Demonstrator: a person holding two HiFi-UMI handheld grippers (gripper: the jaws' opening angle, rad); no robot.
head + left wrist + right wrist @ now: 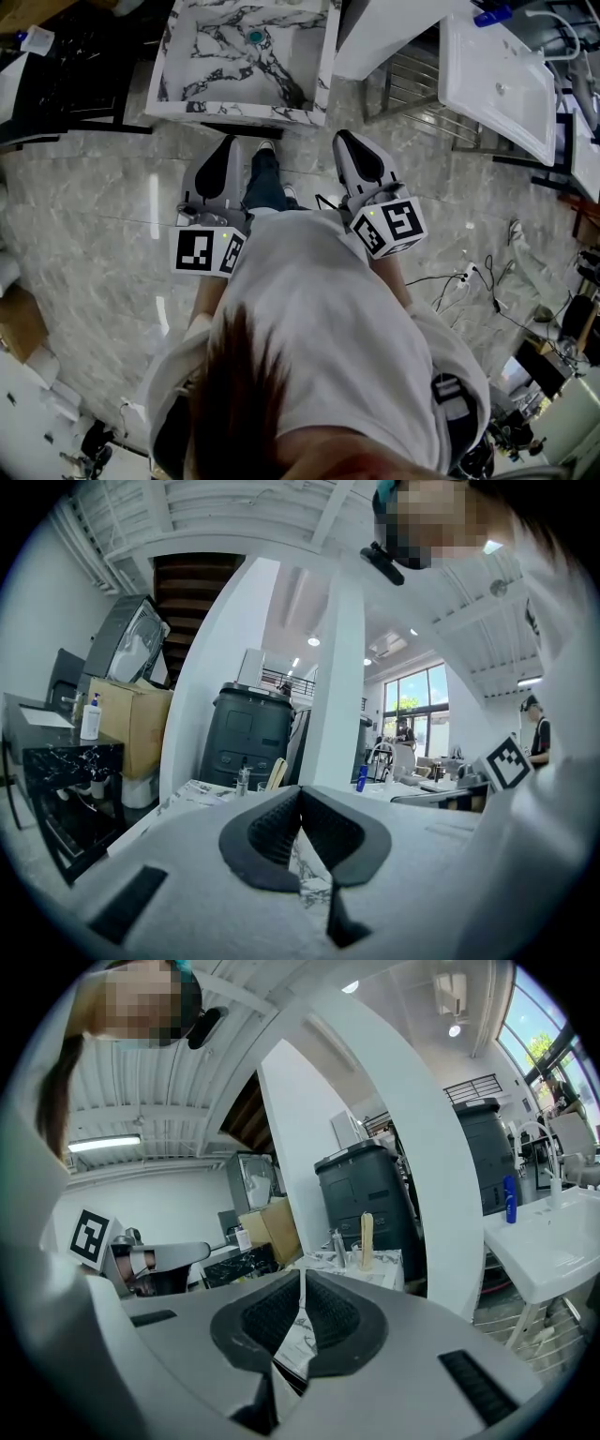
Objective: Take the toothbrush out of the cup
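dark hair and a white shirt fill the bottom of the head view, closest of all, and out from under them poke both tongs. far left, a torn cardboard box on the marble floor, and up top a black counter. then the left gripper, clenched, pads tip to tip in its own view, with only veined stone showing through the slit below them. a jeans leg and a shoe sit between the two tools. right gripper next, pinched tight as well, gripping nothing. both point at the marble basin, well apart from it, with a strip of floor between their tips and its front wall.

now the toothbrush: pale, upright, standing in a clear cup on that marble top, with a chrome tap just to its left. the left gripper view shows it tilted, beside the same tap. behind it stand a dark grey bin and a white column. far right, a white sink with a blue bottle on its rim, and cables trailing over the floor.
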